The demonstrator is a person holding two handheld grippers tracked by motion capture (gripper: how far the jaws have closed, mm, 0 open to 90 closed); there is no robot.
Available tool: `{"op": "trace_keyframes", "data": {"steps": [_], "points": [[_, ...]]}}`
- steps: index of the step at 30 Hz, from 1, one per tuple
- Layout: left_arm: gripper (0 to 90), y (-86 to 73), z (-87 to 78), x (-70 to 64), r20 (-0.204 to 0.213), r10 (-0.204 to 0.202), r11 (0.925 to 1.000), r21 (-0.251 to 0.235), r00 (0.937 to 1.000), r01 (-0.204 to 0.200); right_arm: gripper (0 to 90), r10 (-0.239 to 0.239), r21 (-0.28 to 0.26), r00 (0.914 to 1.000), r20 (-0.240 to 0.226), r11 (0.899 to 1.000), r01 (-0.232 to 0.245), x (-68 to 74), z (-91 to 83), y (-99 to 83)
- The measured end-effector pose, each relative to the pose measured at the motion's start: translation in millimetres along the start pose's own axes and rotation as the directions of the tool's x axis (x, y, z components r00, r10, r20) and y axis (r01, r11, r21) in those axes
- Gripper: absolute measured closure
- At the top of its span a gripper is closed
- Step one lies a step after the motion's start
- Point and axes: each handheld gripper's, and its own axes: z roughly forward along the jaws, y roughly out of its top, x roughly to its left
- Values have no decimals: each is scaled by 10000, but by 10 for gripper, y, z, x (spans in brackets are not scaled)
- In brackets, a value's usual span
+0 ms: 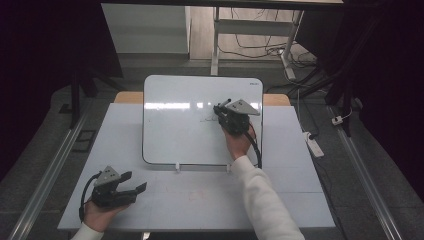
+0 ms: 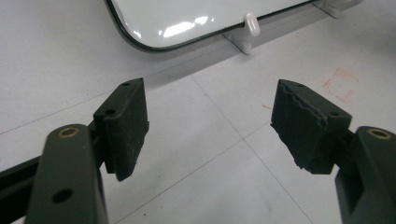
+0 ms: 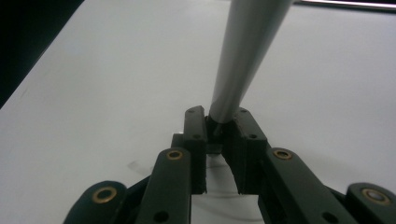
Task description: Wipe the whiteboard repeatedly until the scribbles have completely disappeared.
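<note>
1. Two grippers at work on a pale table (image 1: 165,200), one in each hand of a person in white sleeves.
2. Left gripper (image 1: 136,184) held low at the near left corner of the table, jaws spread wide with bare tabletop between them; fingers (image 2: 125,125) black and ridged in the left gripper view.
3. Left hand (image 1: 100,215) wrapped around the gripper body from below, cable looping off to its left.
4. Right gripper (image 1: 223,107) raised over the whiteboard (image 1: 175,130), grey three-cornered plate on top, right hand (image 1: 239,142) behind it.
5. Jaws of the right gripper pinched on a marker (image 3: 243,56), a smooth grey barrel (widening toward the camera in the right gripper view) rising from between the pads (image 3: 195,140).
6. Marker tip hidden by the jaws; contact with the board surface not clear from these views.
7. Whiteboard propped at a tilt near the middle of the table, dark thin rim, rounded corners, glare streaks across its upper half.
8. Faint dark scribble (image 1: 206,119) on the board just left of the right gripper, possibly handwriting, too small to read.
9. White clip stands (image 2: 250,29) under the board's near edge, one seen close in the left gripper view.
10. Small red square outline (image 2: 341,84) marked on the tabletop, in front of the board.
11. Beyond the table: a white desk frame (image 1: 250,30) with cables on the floor, and a power strip (image 1: 314,145) at the right.
</note>
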Motion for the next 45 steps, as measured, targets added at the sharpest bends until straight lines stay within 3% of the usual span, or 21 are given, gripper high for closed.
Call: {"op": "trace_keyframes", "data": {"steps": [2,3,5,6,7,9,11,12,13,15,17,18,20,24,27,29,35,38,41,43,45], "points": [[282,5,4,15,-10,-32,10000,-8,10000,32,778,-199,159,9997,-144,9997,201,77,4,-19],[281,8,12,20,-8,-30,10000,17,10000,30,779,-521,351,9969,-584,9979,542,192,22,-59],[281,9,29,21,7,-9,10000,65,10000,9,779,-1237,704,9830,-1355,9885,1341,430,49,-167],[281,9,33,18,22,20,9999,102,10000,-20,779,-1596,665,9780,-1343,9833,1695,476,44,-193],[281,6,34,11,20,37,9999,114,10000,-37,779,-1503,623,9790,-1377,9851,1600,435,38,-186],[281,3,25,0,25,56,9999,92,10000,-56,779,-746,374,9954,-593,9963,769,221,-7,-128],[281,6,17,-3,19,38,10000,49,10000,-38,779,-47,178,9999,-136,9998,50,55,-49,-86],[281,10,18,-1,21,27,10000,42,10000,-27,779,15,127,10000,-33,9999,-14,70,-55,-89],[281,13,22,4,34,27,10000,41,10000,-28,779,-164,206,9998,-90,9997,166,146,-50,-102],[280,17,37,10,16,24,10000,75,10000,-24,778,-893,612,9926,-827,9936,945,375,-5,-171],[280,14,37,7,16,63,9999,89,10000,-63,779,-1571,640,9831,-935,9845,1634,465,-3,-216],[280,11,30,4,26,62,10000,69,10000,-62,779,-1267,584,9873,-963,9894,1326,401,-18,-206],[281,7,15,2,23,41,10000,24,10000,-41,778,-591,248,9982,125,9980,588,111,-122,-157],[281,15,19,13,23,11,10000,13,10000,-11,779,-519,156,9982,308,9986,514,146,-152,-185],[280,20,36,2,45,67,10000,68,10000,-67,779,-959,336,9942,-482,9947,976,385,-72,-267],[280,19,26,-7,55,87,10000,40,9999,-88,779,-1154,291,9920,-514,9927,1170,427,-57,-281],[280,13,7,14,46,11,10000,-47,10000,-11,779,-437,-56,9953,864,9990,444,81,-220,-229],[281,18,20,10,62,19,10000,-12,10000,-18,779,212,-316,9951,969,9993,-182,-33,-273,-252],[280,29,33,-4,80,75,10000,2,9999,-75,778,-310,21,9992,254,9995,310,191,-202,-300],[280,32,38,-7,77,91,10000,14,9999,-91,779,-1117,219,9936,157,9935,1113,304,-178,-310],[280,28,34,-9,76,103,9999,12,9999,-103,779,-868,148,9952,459,9962,862,162,-232,-284]]}}
